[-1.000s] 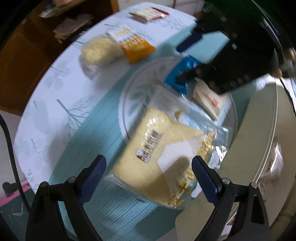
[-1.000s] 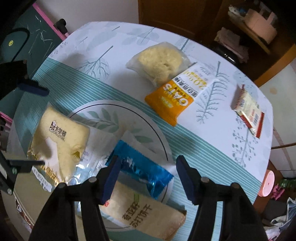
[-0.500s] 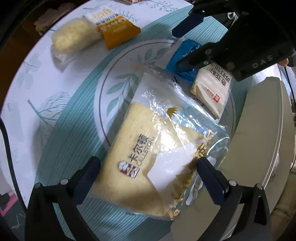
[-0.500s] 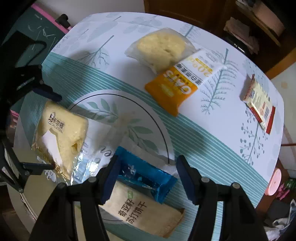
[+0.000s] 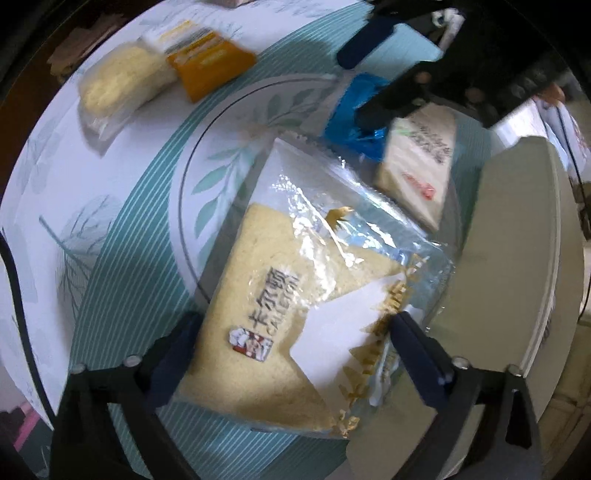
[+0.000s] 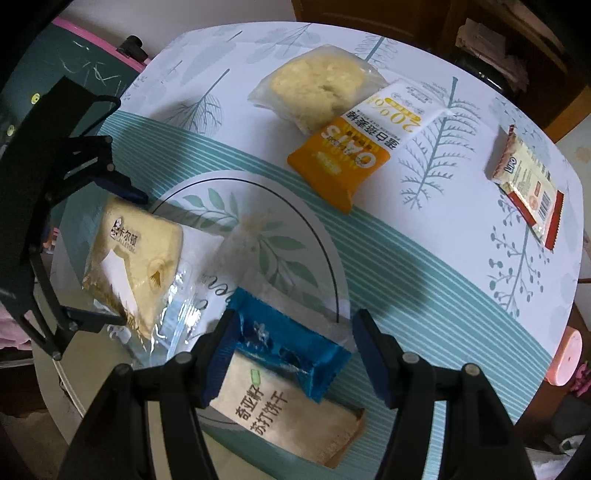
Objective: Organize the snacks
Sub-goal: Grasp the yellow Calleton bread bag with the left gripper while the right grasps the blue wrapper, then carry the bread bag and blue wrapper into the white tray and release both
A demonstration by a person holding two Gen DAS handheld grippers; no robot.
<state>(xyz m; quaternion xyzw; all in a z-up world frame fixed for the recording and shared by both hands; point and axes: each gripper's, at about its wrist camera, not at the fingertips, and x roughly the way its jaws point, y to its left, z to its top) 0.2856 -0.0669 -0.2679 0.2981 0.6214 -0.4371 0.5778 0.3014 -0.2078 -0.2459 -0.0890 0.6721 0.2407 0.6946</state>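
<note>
A clear glass plate [image 5: 192, 173] [image 6: 332, 266] lies on the patterned tablecloth. In it are a yellow bread pack [image 5: 273, 295] [image 6: 136, 254], a blue snack pack [image 5: 354, 114] [image 6: 291, 347] and a beige cracker pack [image 5: 417, 166] [image 6: 284, 417]. My left gripper [image 5: 291, 350] is open, its fingers on either side of the bread pack. My right gripper [image 6: 295, 354] is open, straddling the blue pack; it also shows in the left wrist view [image 5: 373, 81]. On the cloth beyond the plate lie a round cake pack [image 6: 317, 85] [image 5: 122, 81], an orange oats pack [image 6: 365, 144] [image 5: 207, 66] and a red-edged biscuit pack [image 6: 528, 184].
A cream chair back [image 5: 509, 295] stands by the table's near edge. A pink cup [image 6: 569, 358] sits past the table's right edge. Dark wooden furniture [image 6: 480, 33] stands behind the table.
My left gripper has moved down and closer, so its open fingers now flank the bread pack. My right gripper has drawn slightly nearer the blue pack. No pack has moved.
</note>
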